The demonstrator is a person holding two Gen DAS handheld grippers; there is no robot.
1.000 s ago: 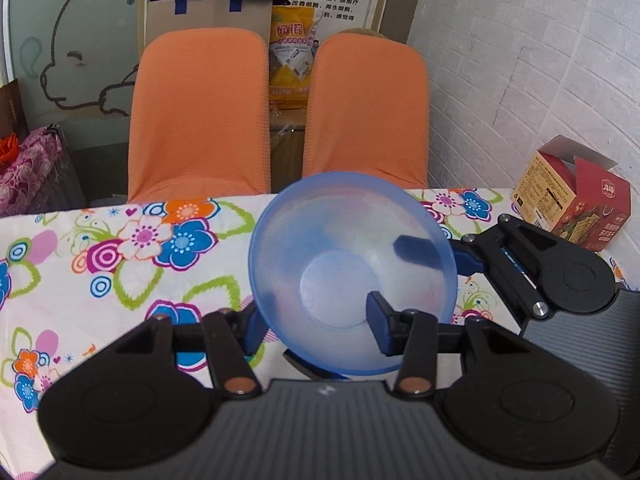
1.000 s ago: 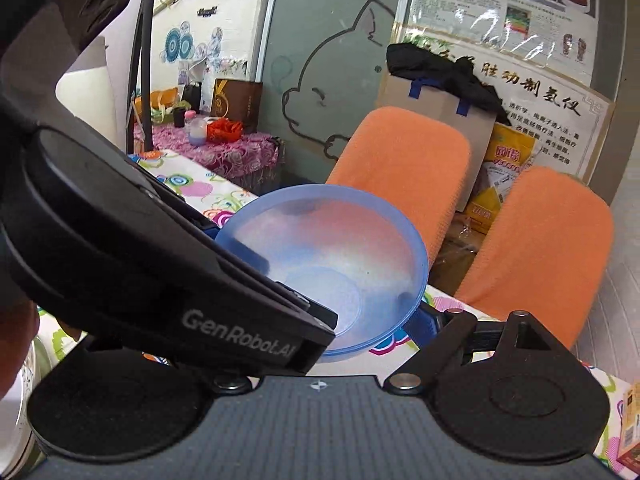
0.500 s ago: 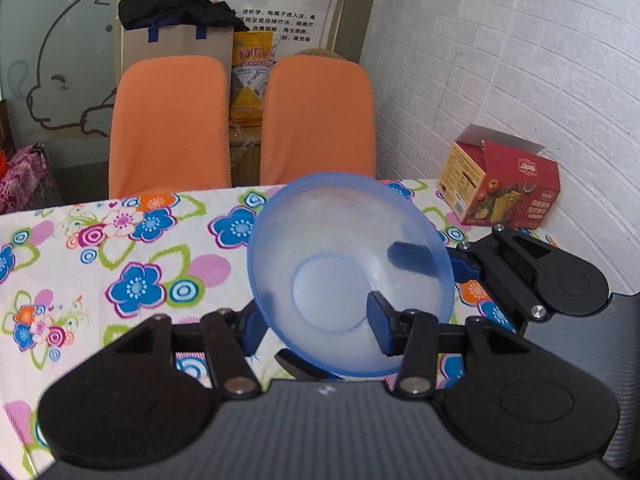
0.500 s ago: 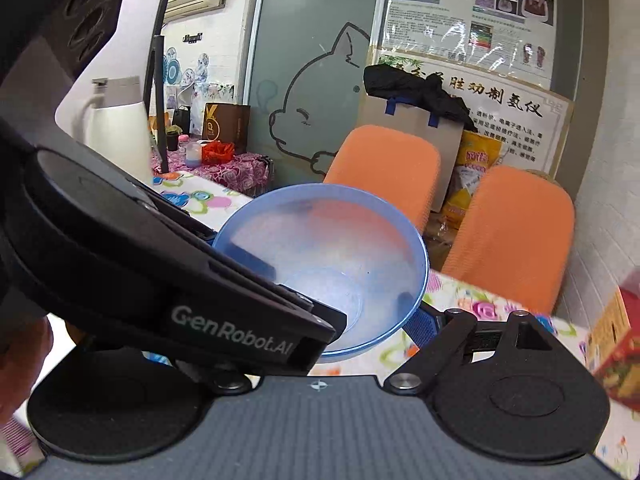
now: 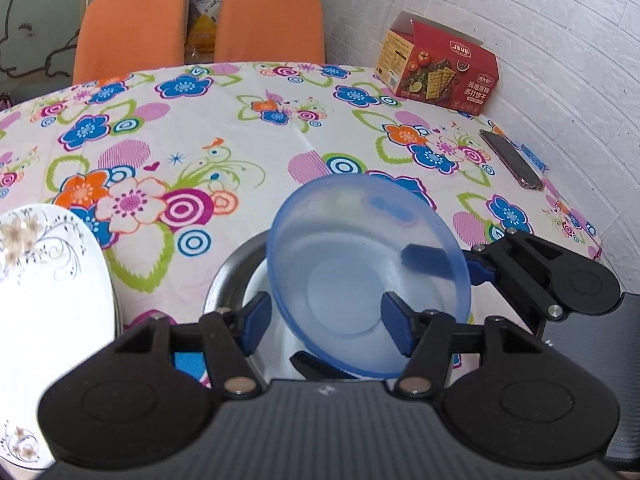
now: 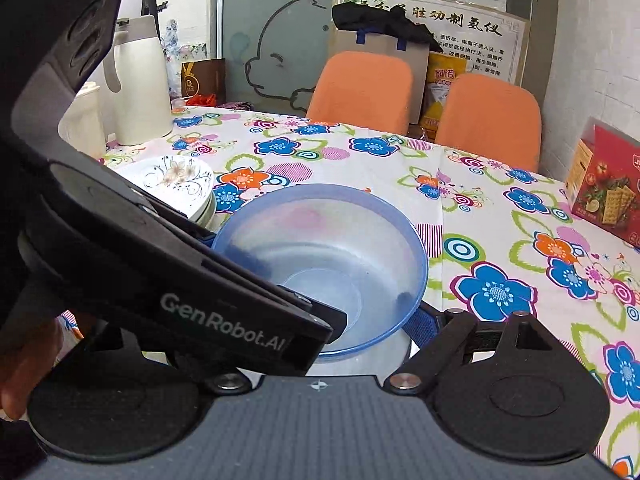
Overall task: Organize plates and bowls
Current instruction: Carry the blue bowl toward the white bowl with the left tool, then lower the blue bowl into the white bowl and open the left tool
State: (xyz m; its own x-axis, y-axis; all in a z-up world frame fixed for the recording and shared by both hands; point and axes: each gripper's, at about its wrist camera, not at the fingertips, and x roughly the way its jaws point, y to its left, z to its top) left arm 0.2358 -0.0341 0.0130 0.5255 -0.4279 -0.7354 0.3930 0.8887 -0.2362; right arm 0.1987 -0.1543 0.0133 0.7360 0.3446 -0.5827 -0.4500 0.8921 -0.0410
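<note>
Now lower, blue bowl (image 5: 360, 276) nears metal bowl (image 5: 228, 276).

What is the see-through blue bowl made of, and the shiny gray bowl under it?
The blue bowl looks like thin plastic: the tablecloth pattern and the gripper finger show through its tinted wall. The gray bowl beneath looks like metal, probably stainless steel, from its dull silvery rim. The plate beside them seems to be glazed white ceramic with a printed flower, though that is a guess.
</note>
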